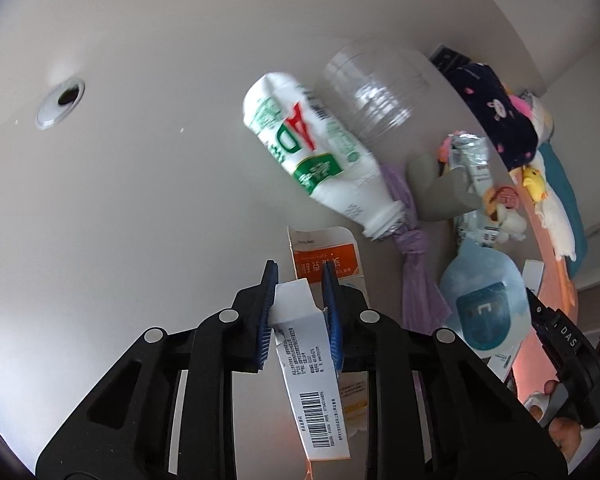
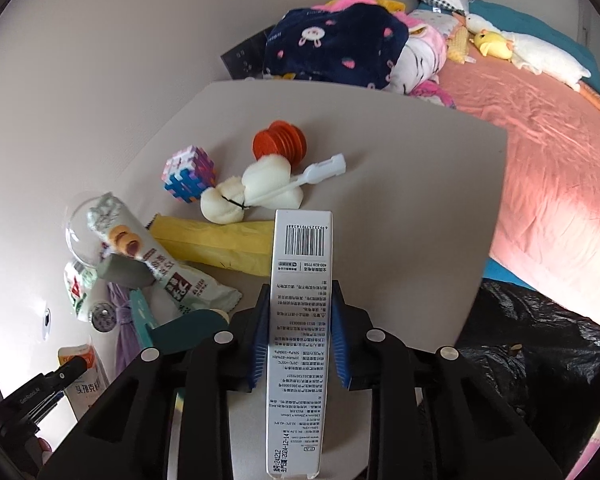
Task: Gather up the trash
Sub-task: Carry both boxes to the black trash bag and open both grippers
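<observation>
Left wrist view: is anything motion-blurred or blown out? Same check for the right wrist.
Left wrist view: the white bottle and clear plastic cup are smeared, while the torn carton in the left hand-held gripper is sharp. Right wrist view: sharp overall, the grey box text is legible; the pink bedsheet has a bright patch. Both show strong fisheye bending.

On the table (image 2: 400, 168), a puzzle cube (image 2: 189, 175) is set left of a sponge brush (image 2: 256, 190), with a ribbed disc (image 2: 280, 142) behind. A bed (image 2: 548, 168) lies right; a bag (image 2: 540, 360) sits near right.
</observation>
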Tool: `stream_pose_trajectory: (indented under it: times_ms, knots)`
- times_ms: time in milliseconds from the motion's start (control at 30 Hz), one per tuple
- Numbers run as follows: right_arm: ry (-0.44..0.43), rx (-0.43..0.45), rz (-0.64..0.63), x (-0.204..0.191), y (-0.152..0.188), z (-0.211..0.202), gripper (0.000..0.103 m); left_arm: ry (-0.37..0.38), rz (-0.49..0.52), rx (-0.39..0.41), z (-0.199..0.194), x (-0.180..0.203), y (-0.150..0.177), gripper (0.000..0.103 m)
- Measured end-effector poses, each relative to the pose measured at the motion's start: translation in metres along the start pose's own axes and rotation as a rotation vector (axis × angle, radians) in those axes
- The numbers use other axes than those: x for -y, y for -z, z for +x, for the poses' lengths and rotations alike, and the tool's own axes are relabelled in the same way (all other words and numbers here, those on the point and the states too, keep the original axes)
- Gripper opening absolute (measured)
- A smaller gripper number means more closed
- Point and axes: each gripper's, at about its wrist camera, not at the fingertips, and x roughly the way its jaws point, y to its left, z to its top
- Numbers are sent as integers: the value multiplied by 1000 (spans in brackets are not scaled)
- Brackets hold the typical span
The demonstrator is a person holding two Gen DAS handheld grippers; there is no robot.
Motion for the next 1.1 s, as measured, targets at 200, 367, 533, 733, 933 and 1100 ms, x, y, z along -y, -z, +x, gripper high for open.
stream_pose_trajectory:
  times_ms: [200,367,533,733,933,1100]
  knots:
    - [0,44,7,1,5,-24,29,25,97,50,-20,21,1,21]
    - [7,78,26,8,9,-42,29,56,159,71,-32,40,4,21]
    - [22,108,54,19,16,-59,29,91,210,76,-41,54,13,21]
    - [43,134,84,35,23,-77,29,137,273,73,-45,78,21,21]
    - [70,163,124,59,30,-98,29,180,335,56,-44,109,32,22]
    - [97,184,165,81,35,-112,29,219,397,30,-39,138,43,22]
